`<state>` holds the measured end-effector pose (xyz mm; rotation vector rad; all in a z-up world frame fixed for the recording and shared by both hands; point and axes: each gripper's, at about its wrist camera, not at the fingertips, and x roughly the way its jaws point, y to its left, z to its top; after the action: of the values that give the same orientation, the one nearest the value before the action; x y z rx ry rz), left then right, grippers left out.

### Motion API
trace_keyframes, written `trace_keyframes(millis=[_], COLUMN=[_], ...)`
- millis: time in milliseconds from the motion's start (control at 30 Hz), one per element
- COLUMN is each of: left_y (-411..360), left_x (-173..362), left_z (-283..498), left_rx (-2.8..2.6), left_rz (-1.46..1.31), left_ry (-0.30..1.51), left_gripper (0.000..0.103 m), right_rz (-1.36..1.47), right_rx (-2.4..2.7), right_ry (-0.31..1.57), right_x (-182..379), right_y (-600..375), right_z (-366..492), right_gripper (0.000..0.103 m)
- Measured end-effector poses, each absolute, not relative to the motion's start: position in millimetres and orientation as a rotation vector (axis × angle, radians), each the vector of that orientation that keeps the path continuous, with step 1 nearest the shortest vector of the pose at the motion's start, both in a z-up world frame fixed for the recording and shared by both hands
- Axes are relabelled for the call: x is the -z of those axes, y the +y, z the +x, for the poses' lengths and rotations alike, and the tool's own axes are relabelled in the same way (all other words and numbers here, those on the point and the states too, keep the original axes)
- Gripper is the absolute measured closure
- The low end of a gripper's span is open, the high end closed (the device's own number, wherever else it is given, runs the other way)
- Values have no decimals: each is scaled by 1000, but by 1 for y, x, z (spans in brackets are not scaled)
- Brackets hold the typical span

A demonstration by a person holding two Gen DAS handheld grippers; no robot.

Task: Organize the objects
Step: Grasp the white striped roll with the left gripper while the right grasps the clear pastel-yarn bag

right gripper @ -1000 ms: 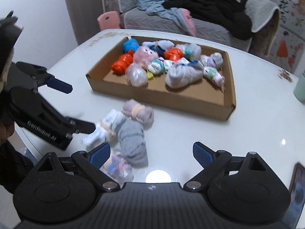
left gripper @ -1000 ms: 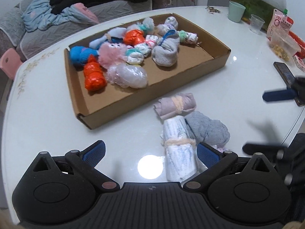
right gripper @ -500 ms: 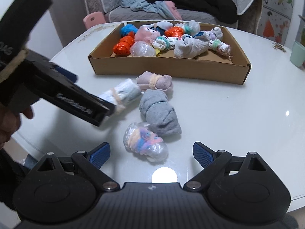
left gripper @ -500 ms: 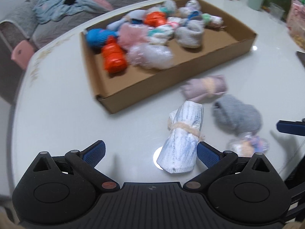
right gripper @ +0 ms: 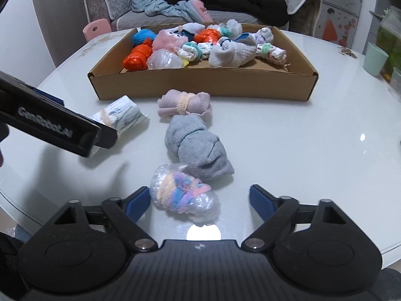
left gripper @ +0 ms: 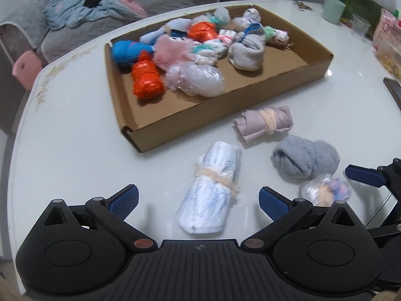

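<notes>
A shallow cardboard tray on the white table holds several rolled sock bundles. In front of it lie a white-blue roll, a mauve roll, a grey roll and a plastic-wrapped pastel bundle. My left gripper is open with the white-blue roll between its fingers. My right gripper is open around the plastic-wrapped bundle.
A green cup, a clear cup, a snack bag and a phone stand at the table's right. A sofa with clothes is behind. The table's rounded edge is near.
Both grippers have moved in closer to the loose bundles. The white-blue roll now sits between the left fingers and the wrapped bundle between the right fingers. Nothing is gripped.
</notes>
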<state>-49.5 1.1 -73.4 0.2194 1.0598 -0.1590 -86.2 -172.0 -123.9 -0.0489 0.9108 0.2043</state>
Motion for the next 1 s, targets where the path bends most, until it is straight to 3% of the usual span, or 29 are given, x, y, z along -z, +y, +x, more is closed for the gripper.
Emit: trace_keyframes(millis=[167, 333, 400, 567, 600, 733, 1000], left_y=[6, 6, 5, 3, 3, 6, 1], left_x=[78, 81, 81, 83, 84, 90, 88], left_z=[-49, -51, -51, -52, -52, -53, -56], left_rx=[191, 217, 221, 237, 244, 250, 278], left_rz=[165, 139, 143, 149, 153, 144, 171], left_ry=[1025, 1012, 1004, 992, 998, 1028, 1041], left_gripper=[4, 5, 5, 6, 12, 54, 59], right_rz=[-58, -54, -57, -59, -60, -57, -58], right_rx=[-197, -198, -192, -175, -174, -166, -193], right_ry=[887, 890, 894, 900, 900, 900, 902], right_x=[122, 122, 122, 123, 123, 121, 119], right_y=[-178, -183, -184, -187, -187, -186, -188], right_z=[-89, -90, -90, -93, -94, -101, -102], right_gripper=[49, 48, 36, 39, 41, 51, 53])
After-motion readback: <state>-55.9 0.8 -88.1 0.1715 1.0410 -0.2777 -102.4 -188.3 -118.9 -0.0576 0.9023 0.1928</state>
